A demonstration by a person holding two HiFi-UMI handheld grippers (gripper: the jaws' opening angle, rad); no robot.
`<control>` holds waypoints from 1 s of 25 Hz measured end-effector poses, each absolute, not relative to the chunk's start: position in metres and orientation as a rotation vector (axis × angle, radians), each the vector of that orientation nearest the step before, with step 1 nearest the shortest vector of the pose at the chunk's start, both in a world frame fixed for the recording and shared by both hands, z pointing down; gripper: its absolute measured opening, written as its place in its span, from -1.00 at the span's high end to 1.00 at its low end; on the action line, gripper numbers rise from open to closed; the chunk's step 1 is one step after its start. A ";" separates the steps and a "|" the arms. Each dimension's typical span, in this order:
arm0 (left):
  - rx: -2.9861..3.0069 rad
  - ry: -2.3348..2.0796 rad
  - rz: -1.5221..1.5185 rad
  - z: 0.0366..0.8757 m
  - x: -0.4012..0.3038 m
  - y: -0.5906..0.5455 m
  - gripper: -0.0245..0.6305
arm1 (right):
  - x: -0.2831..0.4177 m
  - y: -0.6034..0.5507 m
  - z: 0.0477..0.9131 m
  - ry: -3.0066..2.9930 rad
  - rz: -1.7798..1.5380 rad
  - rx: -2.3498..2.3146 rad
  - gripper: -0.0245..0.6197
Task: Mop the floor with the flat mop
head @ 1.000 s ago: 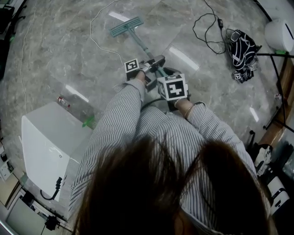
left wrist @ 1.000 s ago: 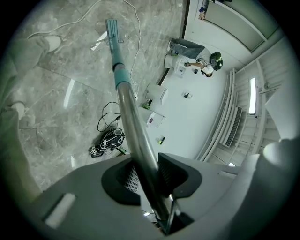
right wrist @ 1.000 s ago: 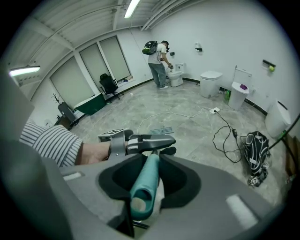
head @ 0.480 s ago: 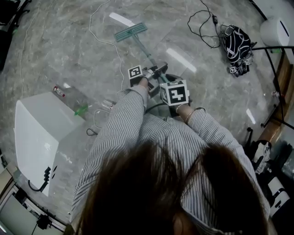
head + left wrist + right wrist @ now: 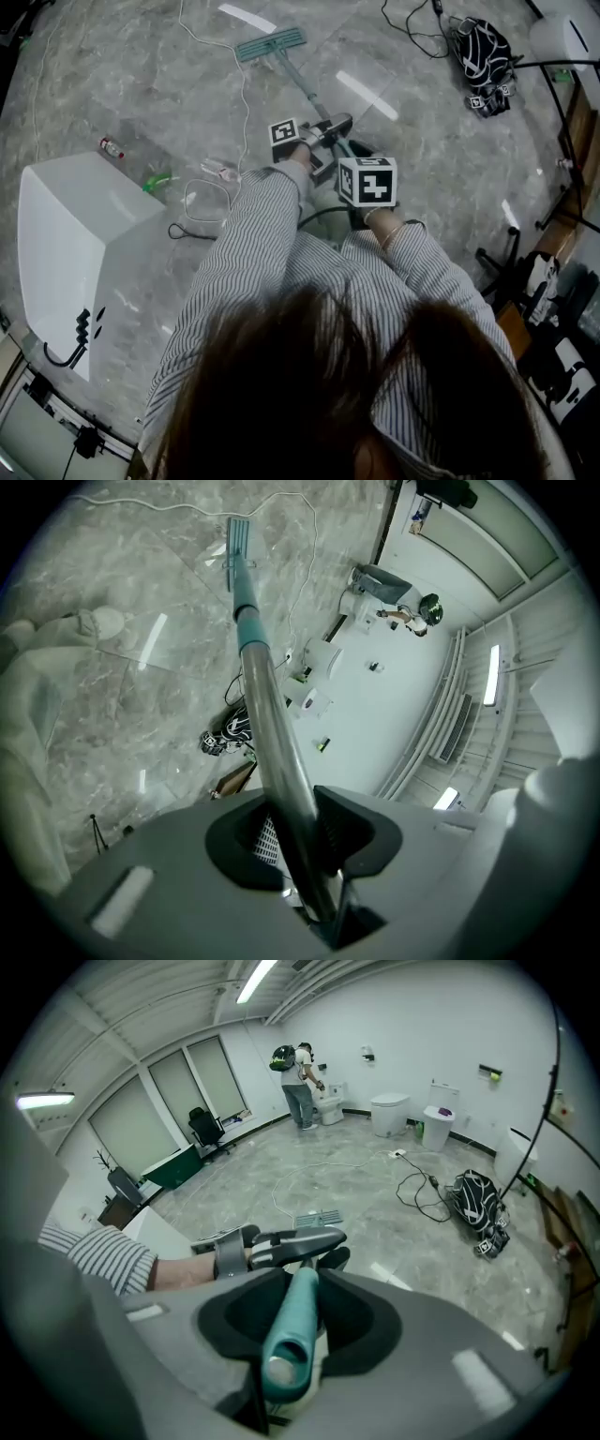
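Mop head point(image 5: 272, 43) higher in view now; left tool point(image 5: 298, 841), right tool point(image 5: 292, 1316) clamp handle point(image 5: 302, 87).

Mop pole point(image 5: 298, 80) partly behind left hand-held gripper point(image 5: 326, 129)

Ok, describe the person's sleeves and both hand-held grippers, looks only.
Left hand-held gripper and right hand-held gripper: grey bodies, black jaw pads, each bearing a white marker cube with black squares. Sleeves: long, pale with fine dark stripes.
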State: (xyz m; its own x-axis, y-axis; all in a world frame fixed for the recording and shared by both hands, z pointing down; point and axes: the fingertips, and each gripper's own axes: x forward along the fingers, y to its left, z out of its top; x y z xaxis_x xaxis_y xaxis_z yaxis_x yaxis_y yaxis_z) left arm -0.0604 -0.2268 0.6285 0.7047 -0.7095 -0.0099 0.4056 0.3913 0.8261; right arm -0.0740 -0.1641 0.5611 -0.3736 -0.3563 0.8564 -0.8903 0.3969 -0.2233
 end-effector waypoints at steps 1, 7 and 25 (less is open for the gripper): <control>0.924 -0.368 -0.720 0.628 -0.055 -0.212 0.64 | -0.069 -0.150 0.561 -1.909 0.924 1.078 0.57; 0.921 -0.340 -0.679 0.625 -0.022 -0.124 0.65 | -0.041 -0.062 0.560 -1.871 0.958 1.093 0.57; 0.916 -0.344 -0.740 0.619 0.119 0.059 0.67 | 0.100 0.121 0.557 -1.897 0.907 1.020 0.57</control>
State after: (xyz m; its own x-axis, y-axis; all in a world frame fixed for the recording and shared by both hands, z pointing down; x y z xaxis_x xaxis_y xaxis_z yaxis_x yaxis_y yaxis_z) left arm 0.1186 0.0587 0.6191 0.7069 -0.7065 -0.0347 0.4291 0.3893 0.8151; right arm 0.1005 0.1206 0.5573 -0.3705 -0.3204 0.8718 -0.8797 0.4223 -0.2186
